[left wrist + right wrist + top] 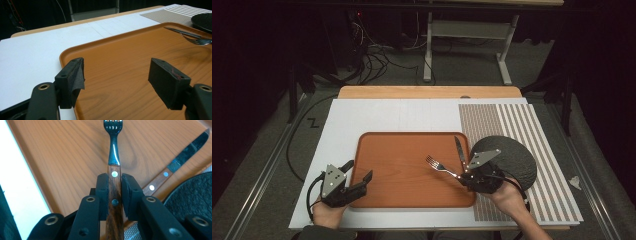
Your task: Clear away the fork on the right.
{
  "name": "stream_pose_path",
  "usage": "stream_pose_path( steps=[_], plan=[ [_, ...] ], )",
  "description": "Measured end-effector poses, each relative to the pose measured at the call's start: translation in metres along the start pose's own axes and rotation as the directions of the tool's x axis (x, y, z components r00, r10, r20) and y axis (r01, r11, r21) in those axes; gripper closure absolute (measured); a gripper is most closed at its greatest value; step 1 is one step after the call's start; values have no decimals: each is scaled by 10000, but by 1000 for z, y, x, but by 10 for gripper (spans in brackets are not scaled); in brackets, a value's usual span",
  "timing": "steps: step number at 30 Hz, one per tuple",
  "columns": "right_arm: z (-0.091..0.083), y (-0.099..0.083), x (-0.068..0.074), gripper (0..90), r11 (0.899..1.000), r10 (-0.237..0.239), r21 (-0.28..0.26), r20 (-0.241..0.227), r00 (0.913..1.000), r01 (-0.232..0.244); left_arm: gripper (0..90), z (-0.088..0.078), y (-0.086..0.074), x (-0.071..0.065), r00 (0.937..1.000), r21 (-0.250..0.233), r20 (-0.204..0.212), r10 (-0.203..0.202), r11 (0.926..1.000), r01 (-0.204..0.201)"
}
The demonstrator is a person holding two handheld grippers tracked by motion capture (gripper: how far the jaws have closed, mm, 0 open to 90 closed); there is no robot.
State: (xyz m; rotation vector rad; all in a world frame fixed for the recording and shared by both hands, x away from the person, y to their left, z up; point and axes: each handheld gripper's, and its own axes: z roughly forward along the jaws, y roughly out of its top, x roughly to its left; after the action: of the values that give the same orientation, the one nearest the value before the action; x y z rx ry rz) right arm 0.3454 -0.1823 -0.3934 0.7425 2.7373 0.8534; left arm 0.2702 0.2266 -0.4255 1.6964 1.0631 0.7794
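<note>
Two claws in play. Your right claw (460,176) is clamped on the fork (439,166): in the right gripper view both pads (103,192) press the wooden handle (114,202) from either side, just behind the first rivet. The fork (113,147) sticks straight out ahead of the jaws, tines farthest from you, above the tray (62,157). In the high view the tines point away from the claw toward the tray's (407,195) middle.

Knife (460,149) lies just beyond that claw, blade pointing away from you, on the tray's edge nearest the plate (517,157). From the right gripper view the knife (175,167) runs diagonally to the right of the jaws, apart from the fork. The dark plate (197,195) sits close on the same side, partly under your hand. A striped mat (542,145) lies beneath the plate.

Your left claw (359,174) stands wide apart with nothing between its pads (75,77). It straddles the tray's (120,75) near corner: one jaw outside the rim over the white board (30,57), the other over the tray. Fork (198,41) and knife (183,32) lie well ahead of it, far across the tray.
</note>
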Motion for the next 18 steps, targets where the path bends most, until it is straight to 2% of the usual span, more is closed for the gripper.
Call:
stream_pose_path(
  steps=[18],
  plan=[
    [21, 19, 3, 788, 9996, 176, 217, 251, 9995, -181, 289, 0, 0, 0, 10000, -7, 14, 11, 10000, -11]
  ],
)
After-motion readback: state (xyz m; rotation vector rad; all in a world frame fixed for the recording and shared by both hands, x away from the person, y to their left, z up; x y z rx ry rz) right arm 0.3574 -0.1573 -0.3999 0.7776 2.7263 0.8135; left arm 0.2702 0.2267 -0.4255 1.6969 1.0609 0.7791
